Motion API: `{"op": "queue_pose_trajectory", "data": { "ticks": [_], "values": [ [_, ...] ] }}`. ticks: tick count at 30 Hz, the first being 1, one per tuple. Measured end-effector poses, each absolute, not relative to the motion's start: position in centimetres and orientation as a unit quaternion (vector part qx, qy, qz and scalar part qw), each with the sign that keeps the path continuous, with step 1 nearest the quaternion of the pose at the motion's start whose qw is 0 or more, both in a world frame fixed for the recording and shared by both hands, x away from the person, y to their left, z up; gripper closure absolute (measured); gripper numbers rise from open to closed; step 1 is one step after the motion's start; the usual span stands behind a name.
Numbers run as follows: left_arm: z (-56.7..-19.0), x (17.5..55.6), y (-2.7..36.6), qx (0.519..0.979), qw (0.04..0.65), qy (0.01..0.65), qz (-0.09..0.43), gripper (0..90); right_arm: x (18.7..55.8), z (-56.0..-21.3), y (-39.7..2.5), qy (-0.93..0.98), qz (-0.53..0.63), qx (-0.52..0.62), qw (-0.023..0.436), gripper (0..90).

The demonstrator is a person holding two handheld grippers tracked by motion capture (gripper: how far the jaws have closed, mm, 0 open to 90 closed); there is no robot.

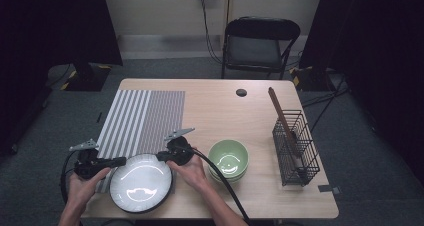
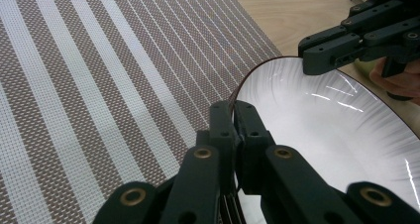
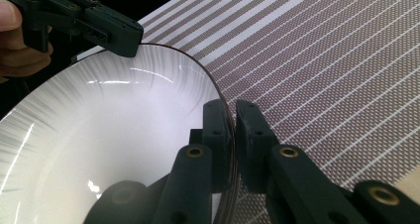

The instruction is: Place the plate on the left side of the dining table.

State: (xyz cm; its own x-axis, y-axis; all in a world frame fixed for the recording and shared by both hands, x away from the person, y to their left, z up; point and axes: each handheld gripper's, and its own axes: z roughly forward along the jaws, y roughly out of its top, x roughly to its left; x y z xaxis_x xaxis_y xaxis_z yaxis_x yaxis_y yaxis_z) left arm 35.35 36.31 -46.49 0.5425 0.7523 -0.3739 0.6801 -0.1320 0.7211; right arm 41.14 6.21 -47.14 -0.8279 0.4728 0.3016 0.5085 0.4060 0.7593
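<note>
A white plate (image 1: 141, 183) with a dark rim sits at the table's near edge, partly over the striped placemat (image 1: 142, 117). My left gripper (image 1: 124, 161) is shut on the plate's left rim, and my right gripper (image 1: 160, 156) is shut on its right rim. In the left gripper view the jaws pinch the plate (image 2: 327, 130) edge, left gripper (image 2: 233, 117), with the right gripper (image 2: 322, 55) across the plate. In the right gripper view the jaws clamp the plate (image 3: 114, 135) rim, right gripper (image 3: 232, 120), and the left gripper (image 3: 124, 38) holds the far rim.
Stacked green bowls (image 1: 228, 159) stand just right of the plate. A black wire basket (image 1: 296, 148) with a long brown utensil (image 1: 280, 113) is at the right. A folding chair (image 1: 260, 43) stands beyond the table (image 1: 225, 101).
</note>
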Motion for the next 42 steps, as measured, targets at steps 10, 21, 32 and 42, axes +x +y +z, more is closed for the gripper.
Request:
{"op": "queue_pose_trajectory", "data": {
  "ticks": [10, 21, 32, 42],
  "values": [
    [-46.36, 35.52, 36.26, 0.747, 0.461, 0.476, 0.044, 87.9, 41.16, -46.75, 6.1, -0.826, -0.479, -0.296, 0.014, 88.8],
    [-46.31, 35.54, 36.19, 0.75, 0.456, 0.477, 0.043, 87.8, 40.86, -46.81, 6.02, -0.834, -0.468, -0.291, 0.009, 88.1],
    [-45.87, 35.46, 35.97, 0.754, 0.449, 0.475, 0.06, 87.7, 40.78, -46.75, 6.16, -0.825, -0.48, -0.298, -0.004, 88.3],
    [-45.64, 35.71, 36.22, 0.745, 0.464, 0.476, 0.064, 87.9, 41.21, -46.34, 6.21, -0.819, -0.489, -0.299, -0.009, 88.3]
  ]
}}
